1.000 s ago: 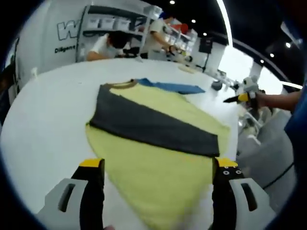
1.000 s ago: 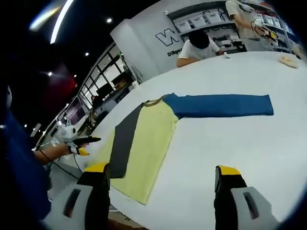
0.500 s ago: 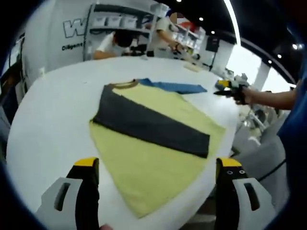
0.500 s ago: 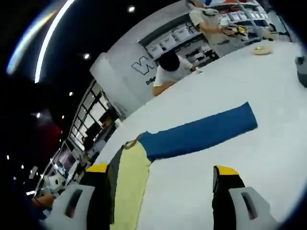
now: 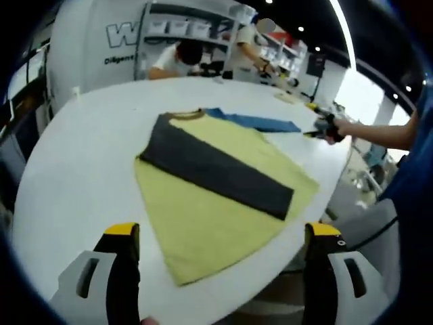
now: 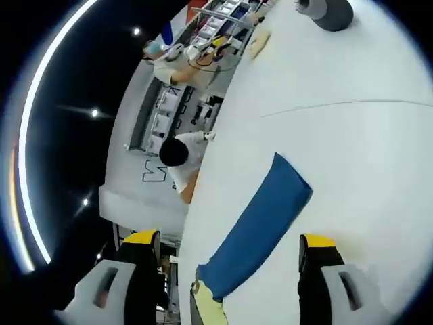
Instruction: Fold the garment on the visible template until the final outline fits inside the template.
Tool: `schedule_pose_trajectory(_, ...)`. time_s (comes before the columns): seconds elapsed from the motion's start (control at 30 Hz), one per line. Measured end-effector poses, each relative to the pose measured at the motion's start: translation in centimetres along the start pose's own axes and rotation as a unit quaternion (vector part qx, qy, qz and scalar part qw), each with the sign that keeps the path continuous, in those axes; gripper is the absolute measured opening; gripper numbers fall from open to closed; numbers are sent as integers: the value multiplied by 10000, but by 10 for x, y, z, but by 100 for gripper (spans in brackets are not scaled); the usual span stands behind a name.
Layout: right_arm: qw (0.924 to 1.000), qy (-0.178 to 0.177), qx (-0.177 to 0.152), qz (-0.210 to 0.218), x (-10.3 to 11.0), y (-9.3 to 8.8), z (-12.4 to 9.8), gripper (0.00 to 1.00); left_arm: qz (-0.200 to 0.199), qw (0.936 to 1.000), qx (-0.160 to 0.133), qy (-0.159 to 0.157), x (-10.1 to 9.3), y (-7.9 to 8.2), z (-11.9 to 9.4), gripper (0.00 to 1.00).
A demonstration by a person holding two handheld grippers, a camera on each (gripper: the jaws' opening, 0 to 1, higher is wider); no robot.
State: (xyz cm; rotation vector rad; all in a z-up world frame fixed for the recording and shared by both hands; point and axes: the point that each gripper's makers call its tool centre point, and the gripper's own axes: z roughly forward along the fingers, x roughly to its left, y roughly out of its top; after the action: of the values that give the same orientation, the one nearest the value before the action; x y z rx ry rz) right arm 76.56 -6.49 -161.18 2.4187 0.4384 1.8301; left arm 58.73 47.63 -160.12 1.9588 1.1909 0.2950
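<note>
The garment, a yellow shirt with one blue sleeve, is lying flat on the white worktop. A dark grey sleeve is lying folded diagonally across its chest, which reads as the first fold towards a narrower outline. The blue sleeve is stretching straight out from the shoulder, unfolded, so it is probably the next part to bring in. No template outline is discernible under the cloth.

The left hand-held gripper is hovering above the hem with its jaws apart and nothing between them. The right hand-held gripper is hanging over the blue sleeve, jaws likewise spread and empty, apparently lining up to take the cuff. In the left gripper view it is showing at the worktop's far edge, held by the person's hand.
</note>
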Motion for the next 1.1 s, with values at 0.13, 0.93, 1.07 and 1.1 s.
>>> schedule_pose_trajectory(0.13, 9999, -14, -123, 114, -6, 13, 8, 79, -10, 10000, 21, 76, -7, -2, -2, 99)
schedule_pose_trajectory(0.93, 9992, 230, -236, 224, -19, 40, 52, 64, -149, 9997, 53, 208, -12, -5, -3, 99)
schedule_pose_trajectory(1.07, 9988, -164, -270, -375, -34, 44, 53, 45, -111, 9997, 92, 185, -15, -6, 0, 99)
schedule_pose_trajectory(1.1, 9980, -246, -213, -535, -37, 42, 54, 42, -104, 9997, 97, 176, -15, -7, 0, 99)
